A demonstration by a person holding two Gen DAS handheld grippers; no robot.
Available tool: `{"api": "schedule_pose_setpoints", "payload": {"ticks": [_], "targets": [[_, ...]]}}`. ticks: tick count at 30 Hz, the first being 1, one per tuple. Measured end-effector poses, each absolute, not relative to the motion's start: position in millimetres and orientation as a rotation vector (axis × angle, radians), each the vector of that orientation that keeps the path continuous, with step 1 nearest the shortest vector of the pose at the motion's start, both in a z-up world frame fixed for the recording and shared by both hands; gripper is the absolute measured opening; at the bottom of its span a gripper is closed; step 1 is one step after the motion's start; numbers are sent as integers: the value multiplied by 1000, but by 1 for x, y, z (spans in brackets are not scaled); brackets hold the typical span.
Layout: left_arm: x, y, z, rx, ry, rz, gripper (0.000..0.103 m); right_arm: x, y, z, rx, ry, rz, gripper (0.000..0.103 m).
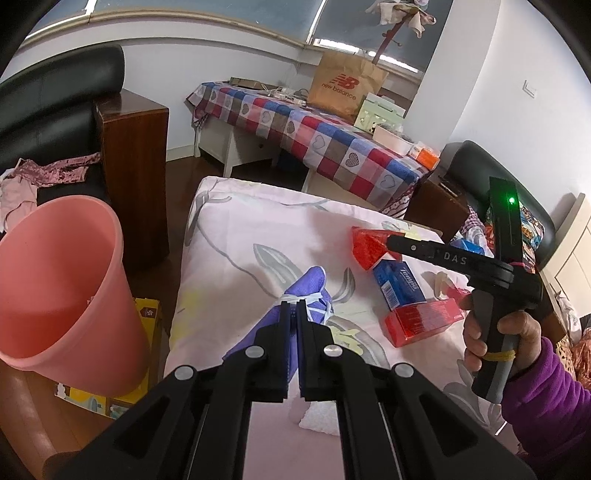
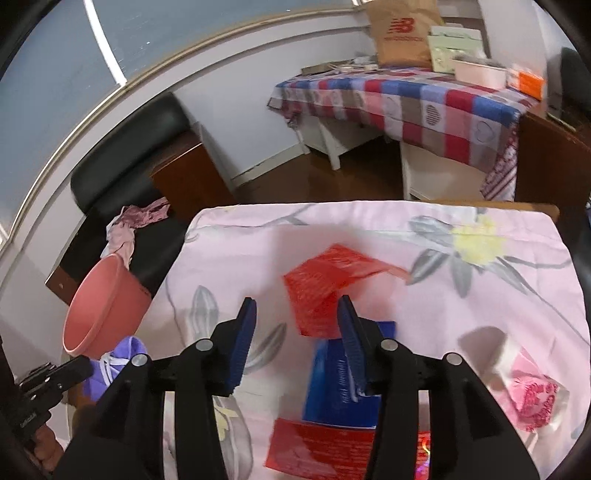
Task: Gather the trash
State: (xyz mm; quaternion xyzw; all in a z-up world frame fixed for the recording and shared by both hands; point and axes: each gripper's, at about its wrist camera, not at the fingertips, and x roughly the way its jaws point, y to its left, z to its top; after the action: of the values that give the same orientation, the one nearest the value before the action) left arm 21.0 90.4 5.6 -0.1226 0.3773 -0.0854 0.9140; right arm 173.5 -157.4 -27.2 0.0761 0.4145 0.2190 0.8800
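You face a white wall (image 1: 236, 59) under a wide window (image 1: 207, 11). A side table with checked cloth (image 1: 314, 133) stands on dark wood flooring (image 2: 354, 173). A black leather armchair (image 1: 55, 107) sits left.

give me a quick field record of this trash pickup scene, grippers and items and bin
surface: floral pink cloth
left gripper: shut on purple face mask
right gripper: open, at red wrapper
other trash: blue tissue pack, red box, pink wrapper
bin: pink wastebasket, left of the cloth
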Motion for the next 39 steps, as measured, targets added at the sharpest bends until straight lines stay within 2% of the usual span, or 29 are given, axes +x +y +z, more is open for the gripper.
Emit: {"api": "schedule_pose_setpoints", "payload": {"ticks": [14, 15, 18, 23, 39], "targets": [[26, 93, -3, -275, 789, -172, 3, 194, -156, -39, 115, 857, 360, 45], [26, 94, -3, -276, 789, -170, 3, 196, -156, -40, 121, 857, 364, 29], [25, 95, -3, -279, 786, -166, 3, 198, -158, -41, 162, 860, 393, 12], [21, 100, 0, -281, 772, -148, 3, 189, -152, -35, 162, 838, 433, 1], [-18, 135, 48, -251, 603, 12, 3, 137, -65, 26, 81, 759, 675, 0]]}}
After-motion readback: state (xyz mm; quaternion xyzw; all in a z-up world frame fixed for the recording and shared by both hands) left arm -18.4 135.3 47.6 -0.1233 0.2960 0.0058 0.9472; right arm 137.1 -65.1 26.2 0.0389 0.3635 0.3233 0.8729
